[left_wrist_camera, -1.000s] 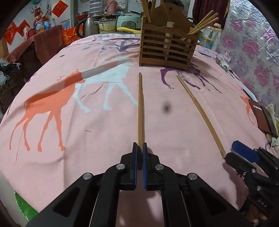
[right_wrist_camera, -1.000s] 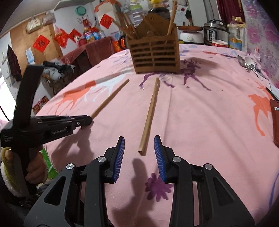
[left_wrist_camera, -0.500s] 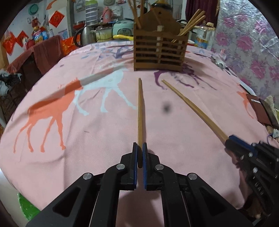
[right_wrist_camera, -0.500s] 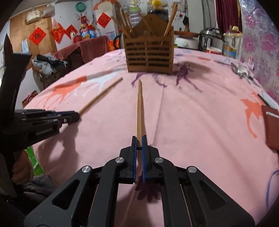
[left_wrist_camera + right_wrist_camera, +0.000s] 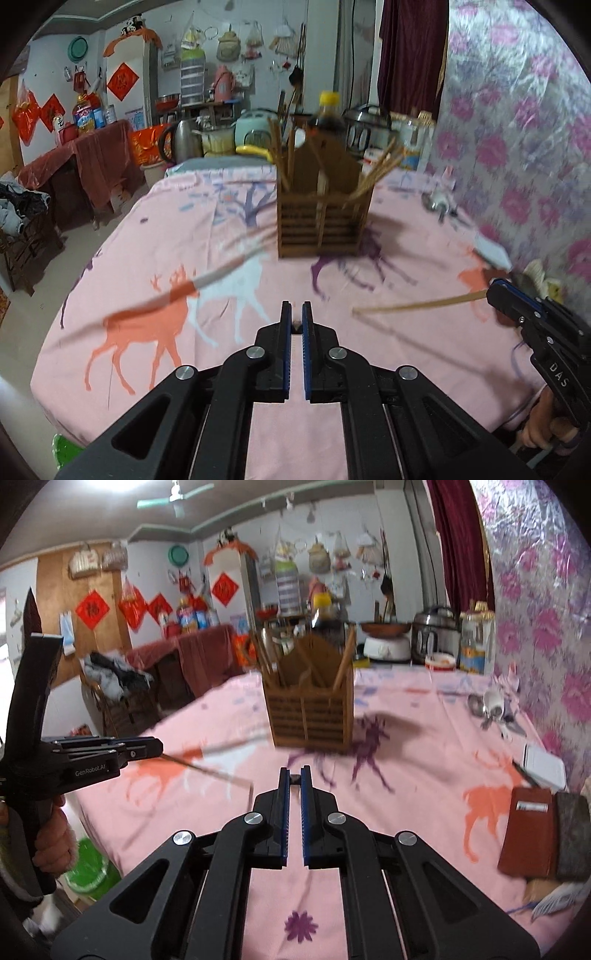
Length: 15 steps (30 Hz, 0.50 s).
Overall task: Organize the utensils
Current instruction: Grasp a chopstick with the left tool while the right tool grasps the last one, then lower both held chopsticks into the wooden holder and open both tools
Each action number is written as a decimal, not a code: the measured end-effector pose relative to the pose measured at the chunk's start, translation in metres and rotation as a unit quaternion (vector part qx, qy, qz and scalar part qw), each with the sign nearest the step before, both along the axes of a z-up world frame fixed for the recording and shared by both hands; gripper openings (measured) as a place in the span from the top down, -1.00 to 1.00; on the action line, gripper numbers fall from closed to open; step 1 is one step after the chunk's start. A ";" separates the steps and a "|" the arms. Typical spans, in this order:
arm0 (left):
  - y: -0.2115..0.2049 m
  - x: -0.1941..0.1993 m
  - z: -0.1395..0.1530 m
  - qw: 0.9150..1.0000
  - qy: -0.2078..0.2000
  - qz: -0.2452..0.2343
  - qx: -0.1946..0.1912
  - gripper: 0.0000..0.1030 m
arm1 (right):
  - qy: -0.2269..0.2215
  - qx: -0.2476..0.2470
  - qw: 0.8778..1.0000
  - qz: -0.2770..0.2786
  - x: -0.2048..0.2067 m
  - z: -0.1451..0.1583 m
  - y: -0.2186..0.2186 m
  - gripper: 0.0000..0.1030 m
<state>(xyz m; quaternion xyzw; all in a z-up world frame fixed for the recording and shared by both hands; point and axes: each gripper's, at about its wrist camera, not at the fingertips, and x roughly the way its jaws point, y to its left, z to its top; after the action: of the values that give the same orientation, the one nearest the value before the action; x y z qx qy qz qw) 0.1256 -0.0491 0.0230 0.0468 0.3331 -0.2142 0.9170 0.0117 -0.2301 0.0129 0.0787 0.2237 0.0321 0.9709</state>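
A brown slatted utensil holder (image 5: 320,225) with several chopsticks stands mid-table; it also shows in the right wrist view (image 5: 309,710). My left gripper (image 5: 296,314) is shut on a wooden chopstick, seen end-on between the pads; from the right wrist view that chopstick (image 5: 210,771) sticks out of the left gripper (image 5: 155,747) above the cloth. My right gripper (image 5: 294,777) is shut on a second chopstick, also end-on; the left wrist view shows it (image 5: 417,305) jutting left from the right gripper (image 5: 496,291). Both chopsticks are lifted off the table.
The table has a pink deer-print cloth (image 5: 221,295). Spoons (image 5: 484,703) lie at the far right, and a white box (image 5: 545,766) and brown wallet (image 5: 528,834) at the right edge. Pots and cookers (image 5: 432,638) stand behind the holder.
Both grippers have lifted their chopsticks off the cloth and tilted up, so each chopstick now points away along the fingers. The right gripper closed on its chopstick a second ago.
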 end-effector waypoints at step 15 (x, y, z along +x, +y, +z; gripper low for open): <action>-0.021 0.021 0.029 1.000 -0.015 -0.023 -0.006 0.89 | -0.019 -0.003 1.000 0.015 0.013 0.028 0.001 0.88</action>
<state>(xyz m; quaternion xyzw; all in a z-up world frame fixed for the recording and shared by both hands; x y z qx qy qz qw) 0.1470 -0.0706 0.0524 0.0527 0.3166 -0.2366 0.9170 0.0251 -0.2295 0.0410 0.0720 0.2067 0.0477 0.9746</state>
